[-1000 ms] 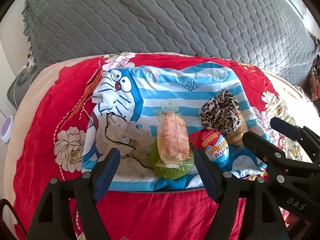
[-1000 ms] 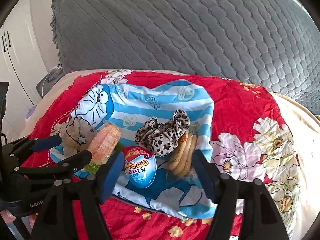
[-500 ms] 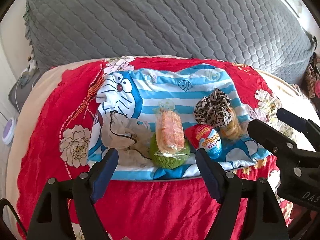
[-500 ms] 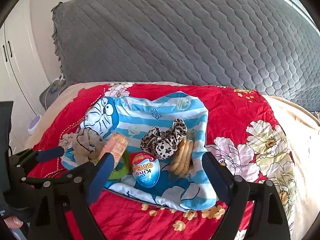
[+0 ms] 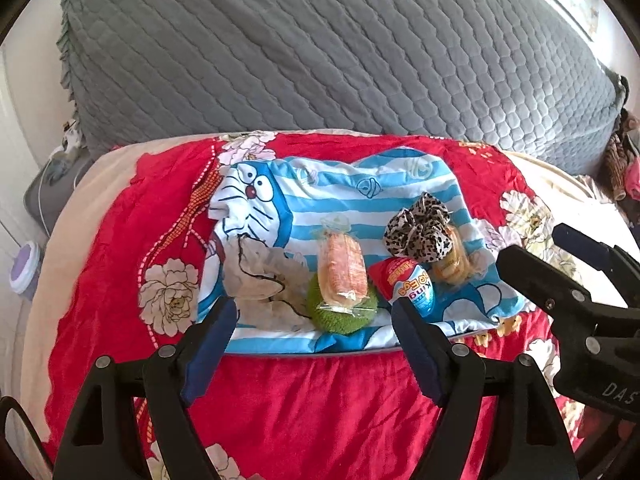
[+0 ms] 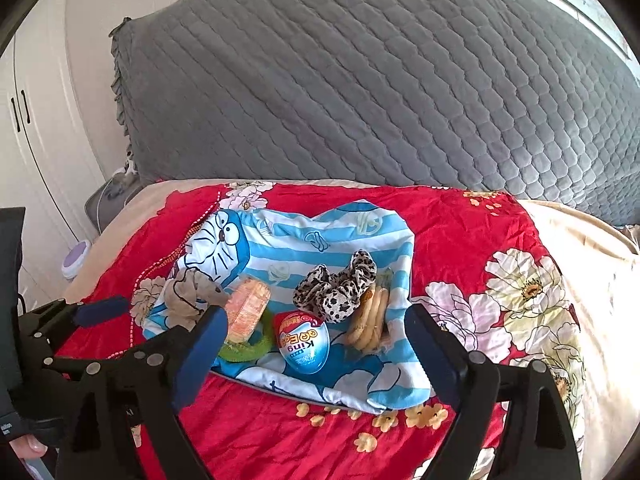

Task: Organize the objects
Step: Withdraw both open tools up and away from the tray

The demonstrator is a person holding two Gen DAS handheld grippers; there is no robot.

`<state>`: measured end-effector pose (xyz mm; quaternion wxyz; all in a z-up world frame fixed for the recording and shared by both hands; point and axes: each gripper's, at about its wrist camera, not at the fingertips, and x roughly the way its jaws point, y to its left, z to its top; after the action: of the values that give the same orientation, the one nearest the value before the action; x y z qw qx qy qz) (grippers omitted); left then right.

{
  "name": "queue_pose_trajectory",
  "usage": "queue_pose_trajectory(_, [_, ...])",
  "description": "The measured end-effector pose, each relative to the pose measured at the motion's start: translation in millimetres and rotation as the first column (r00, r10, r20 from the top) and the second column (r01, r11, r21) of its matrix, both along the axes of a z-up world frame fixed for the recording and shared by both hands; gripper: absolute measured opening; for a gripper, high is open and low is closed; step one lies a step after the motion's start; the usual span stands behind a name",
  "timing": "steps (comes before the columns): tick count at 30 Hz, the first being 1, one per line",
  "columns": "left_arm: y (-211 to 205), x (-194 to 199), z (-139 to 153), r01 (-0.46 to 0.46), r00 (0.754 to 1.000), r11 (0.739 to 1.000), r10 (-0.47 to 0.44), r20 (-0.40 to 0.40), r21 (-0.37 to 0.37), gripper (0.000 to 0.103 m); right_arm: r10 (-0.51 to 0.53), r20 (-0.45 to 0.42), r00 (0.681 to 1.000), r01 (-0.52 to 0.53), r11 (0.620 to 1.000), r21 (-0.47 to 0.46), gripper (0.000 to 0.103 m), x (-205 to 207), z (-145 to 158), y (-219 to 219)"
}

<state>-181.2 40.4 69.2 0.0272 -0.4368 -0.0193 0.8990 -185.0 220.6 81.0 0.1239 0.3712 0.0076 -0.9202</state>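
Observation:
A blue-striped cartoon cloth [image 5: 340, 196] lies on a red flowered blanket [image 5: 320, 400]. In a row on it are a beige mesh pouch [image 5: 260, 272], a wrapped orange snack [image 5: 340, 268] resting on a green knitted ring [image 5: 344, 316], a blue-and-red King Egg [image 5: 412, 284], a leopard scrunchie [image 5: 420, 232] and a pack of round biscuits [image 5: 452, 268]. My left gripper [image 5: 312, 306] hovers open in front of the snack, holding nothing. My right gripper [image 6: 316, 314] is open too, wide, above the egg [image 6: 304, 344] and clear of it.
A grey quilted headboard [image 5: 340, 60] rises behind the bed. White wardrobe doors [image 6: 36, 140] stand at the left, with a purple-lidded pot [image 6: 76, 260] on the floor below. Beige mattress [image 6: 592, 260] shows to the right of the blanket. A fingertip [image 6: 32, 446] holds the left gripper's handle.
Both grippers have drawn back and up from the row of objects, which now look smaller. The right jaws have spread wider. The objects have not moved.

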Motion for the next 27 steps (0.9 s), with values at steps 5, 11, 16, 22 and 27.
queue_pose_trajectory(5, [-6,8,4,-0.009,1.0,1.0,0.009,-0.006,0.001,0.081,-0.003,-0.015,1.0,0.003,1.0,0.001,0.09,11,6,-1])
queue_pose_trajectory(11, [-12,21,9,-0.011,1.0,1.0,0.011,-0.018,-0.002,0.081,-0.024,-0.043,0.999,0.023,1.0,-0.01,0.09,23,16,0])
queue_pose_trajectory(16, [-17,29,15,-0.026,0.999,1.0,0.026,-0.027,0.005,0.081,-0.028,-0.063,0.998,0.028,1.0,-0.009,0.09,35,26,-1])
queue_pose_trajectory(22, [-18,42,25,-0.021,0.999,1.0,0.02,-0.045,-0.005,0.081,-0.027,-0.081,0.996,0.026,1.0,-0.006,0.09,50,36,-1])
queue_pose_trajectory(27, [-19,55,31,-0.018,0.998,1.0,0.017,-0.055,-0.016,0.081,-0.034,-0.096,0.995,0.033,0.999,-0.016,0.09,65,44,0])
